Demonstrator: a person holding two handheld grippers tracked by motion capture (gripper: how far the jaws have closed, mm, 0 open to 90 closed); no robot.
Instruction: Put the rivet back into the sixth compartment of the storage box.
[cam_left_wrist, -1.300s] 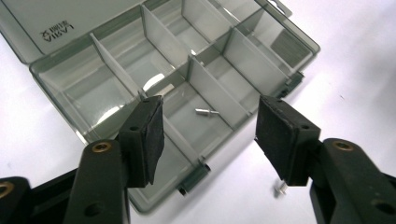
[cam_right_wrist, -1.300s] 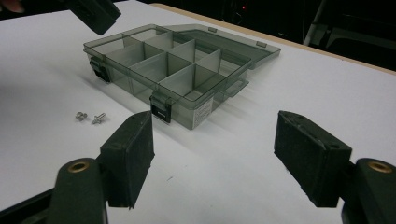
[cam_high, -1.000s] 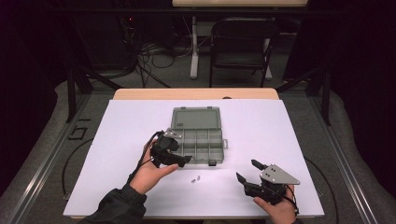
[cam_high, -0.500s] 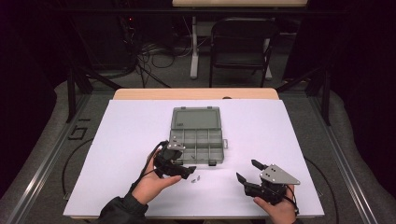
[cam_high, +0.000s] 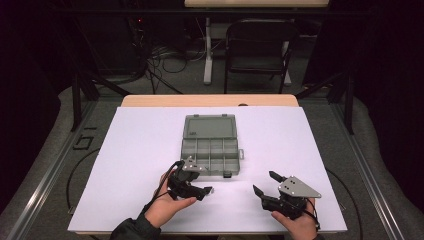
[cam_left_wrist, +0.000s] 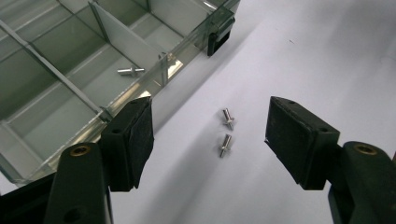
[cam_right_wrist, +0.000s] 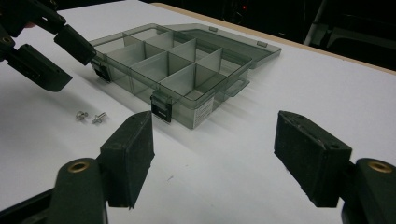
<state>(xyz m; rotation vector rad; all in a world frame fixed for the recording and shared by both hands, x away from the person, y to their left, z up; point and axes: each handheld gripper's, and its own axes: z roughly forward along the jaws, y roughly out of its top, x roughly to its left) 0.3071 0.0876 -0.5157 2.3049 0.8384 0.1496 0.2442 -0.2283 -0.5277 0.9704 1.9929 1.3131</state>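
Observation:
Two small silver screws (cam_left_wrist: 228, 116) (cam_left_wrist: 225, 143) lie side by side on the white table, just in front of a clear grey compartment box (cam_high: 212, 147) whose lid lies open behind it. A third screw (cam_left_wrist: 130, 71) rests inside a front compartment. My left gripper (cam_high: 204, 186) hovers low over the two loose screws, and in its own view (cam_left_wrist: 210, 126) they sit between its open jaws, untouched. These jaws have just been closing a little. My right gripper (cam_high: 265, 183) rests open near the table's front right, its jaws (cam_right_wrist: 215, 144) empty and aimed at the box (cam_right_wrist: 187, 65).
The white table sheet (cam_high: 140, 145) has free room left and right of the box. The box's black latches (cam_right_wrist: 161, 111) face me. A chair (cam_high: 257, 50) and cables stand on the floor beyond the table's far edge.
My left gripper has moved down and to the right, from the box's front-left corner to just over the two loose screws. The right gripper has stayed put.

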